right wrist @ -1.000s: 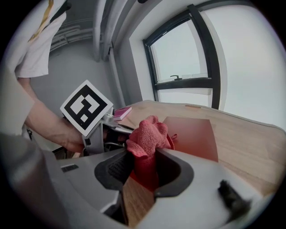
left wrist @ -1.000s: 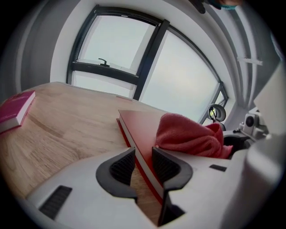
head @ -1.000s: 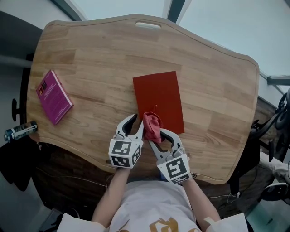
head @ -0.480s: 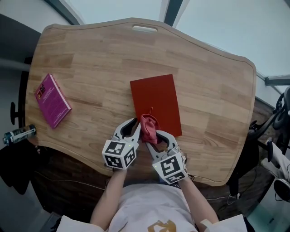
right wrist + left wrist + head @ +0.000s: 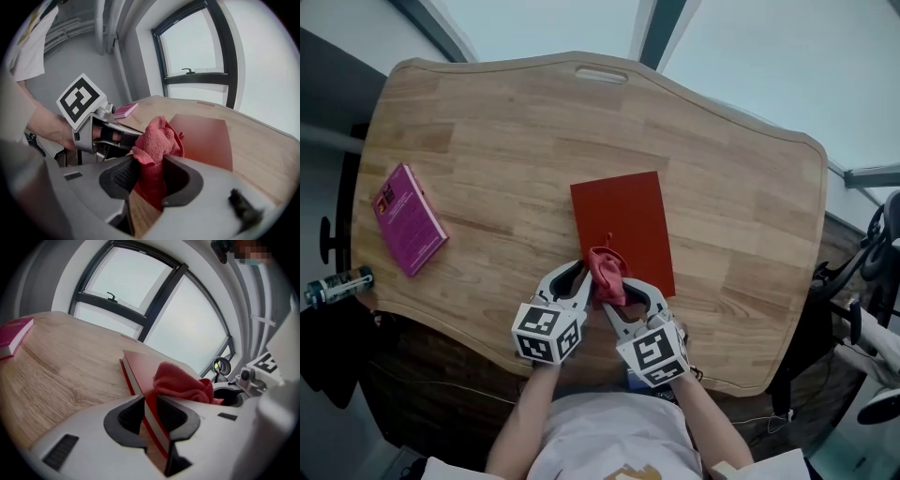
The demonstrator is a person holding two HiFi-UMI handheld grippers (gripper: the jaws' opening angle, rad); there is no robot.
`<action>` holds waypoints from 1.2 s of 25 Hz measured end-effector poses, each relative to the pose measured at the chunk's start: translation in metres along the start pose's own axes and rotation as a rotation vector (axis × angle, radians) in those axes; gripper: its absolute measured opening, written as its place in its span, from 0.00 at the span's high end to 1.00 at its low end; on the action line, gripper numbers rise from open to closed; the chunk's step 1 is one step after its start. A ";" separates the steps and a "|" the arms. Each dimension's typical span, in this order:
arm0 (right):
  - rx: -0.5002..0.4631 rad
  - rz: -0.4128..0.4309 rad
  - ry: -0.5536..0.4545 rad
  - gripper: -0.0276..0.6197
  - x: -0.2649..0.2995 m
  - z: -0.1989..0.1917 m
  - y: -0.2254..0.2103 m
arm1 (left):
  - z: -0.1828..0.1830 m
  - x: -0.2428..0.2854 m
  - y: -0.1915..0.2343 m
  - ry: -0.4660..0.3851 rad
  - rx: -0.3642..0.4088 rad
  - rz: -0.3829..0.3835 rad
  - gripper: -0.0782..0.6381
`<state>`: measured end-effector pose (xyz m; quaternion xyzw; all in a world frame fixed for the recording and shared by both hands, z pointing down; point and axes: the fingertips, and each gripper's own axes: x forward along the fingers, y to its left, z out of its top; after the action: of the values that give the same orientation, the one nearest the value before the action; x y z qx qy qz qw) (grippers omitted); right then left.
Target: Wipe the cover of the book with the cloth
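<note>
Nearest, the left gripper point(image 5: 581, 274) has just been closing and now pinches the near edge of the red book point(image 5: 623, 216). Beside it, the right gripper point(image 5: 621, 289) is clamped on the cloth point(image 5: 606, 270), which is bunched on the cover's near end. The book lies flat in the middle of the bench point(image 5: 506, 141).

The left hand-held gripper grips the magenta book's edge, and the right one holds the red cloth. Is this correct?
Not quite: the left hand-held gripper has just closed on the red book's near edge, as the left gripper view shows; the magenta book lies apart at the table's left. The right hand-held gripper does hold the red cloth.
</note>
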<state>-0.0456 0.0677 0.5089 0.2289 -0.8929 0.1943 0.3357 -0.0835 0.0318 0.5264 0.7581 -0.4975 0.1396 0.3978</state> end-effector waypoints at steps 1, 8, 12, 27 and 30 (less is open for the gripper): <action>-0.004 0.001 0.000 0.74 0.001 0.001 -0.002 | 0.000 0.000 0.000 0.003 -0.001 -0.005 0.77; -0.001 -0.014 -0.005 0.74 0.007 0.011 -0.018 | 0.000 0.001 0.001 0.032 -0.003 -0.023 0.77; -0.011 -0.022 -0.007 0.74 0.012 0.018 -0.027 | 0.000 0.001 0.000 0.040 0.003 -0.024 0.77; -0.006 -0.045 -0.031 0.74 0.031 0.043 -0.053 | 0.000 0.001 0.000 0.068 0.037 -0.046 0.76; -0.004 -0.048 -0.033 0.74 0.037 0.051 -0.059 | 0.001 0.001 0.000 0.075 0.042 -0.049 0.76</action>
<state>-0.0642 -0.0167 0.5099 0.2526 -0.8929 0.1808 0.3259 -0.0827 0.0305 0.5268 0.7725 -0.4605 0.1687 0.4035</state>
